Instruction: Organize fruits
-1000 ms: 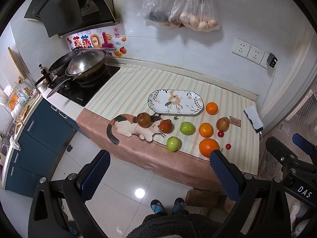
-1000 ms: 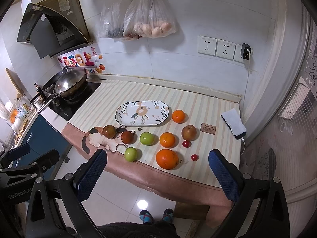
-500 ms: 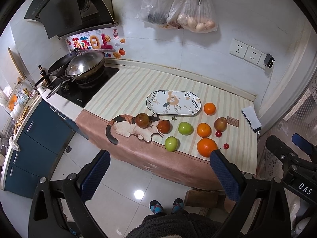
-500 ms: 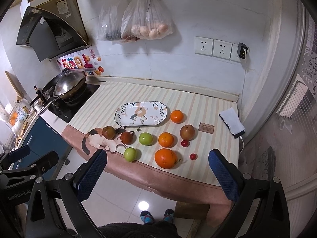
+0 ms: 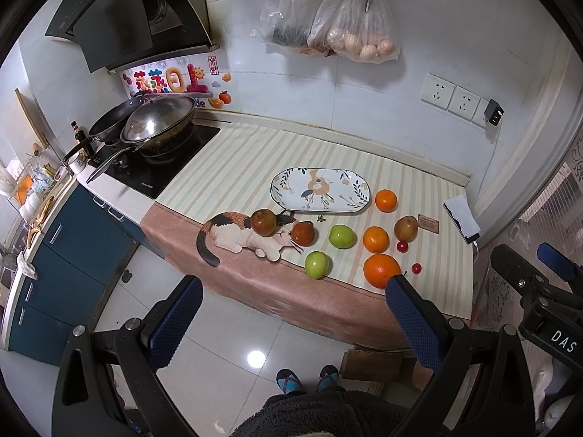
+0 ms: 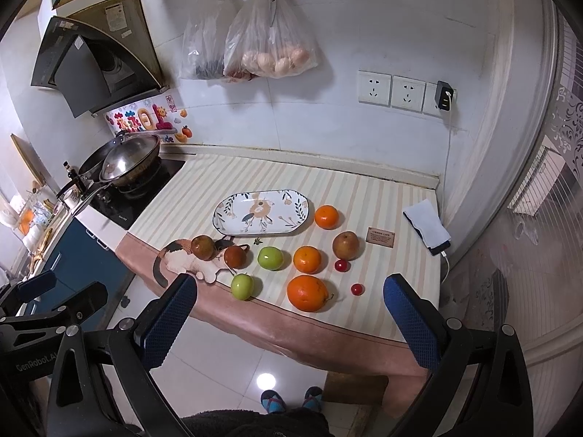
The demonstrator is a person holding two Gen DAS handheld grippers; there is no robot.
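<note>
on the striped counter cloth (image 6: 364, 196) the oval plate (image 6: 261, 212) holds no fruit; oranges (image 6: 307, 259), green apples (image 6: 270, 258), brownish fruits and two small red ones lie loose just in front of it. both the left gripper (image 5: 293, 322) and right gripper (image 6: 289, 318) hang wide apart above the floor, holding nothing. only the left view shows the right gripper's body; only the right view shows the radiator (image 6: 543, 178).

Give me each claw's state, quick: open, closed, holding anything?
Left claw: open, holding nothing, short of the counter.
Right claw: open, holding nothing, short of the counter.
</note>
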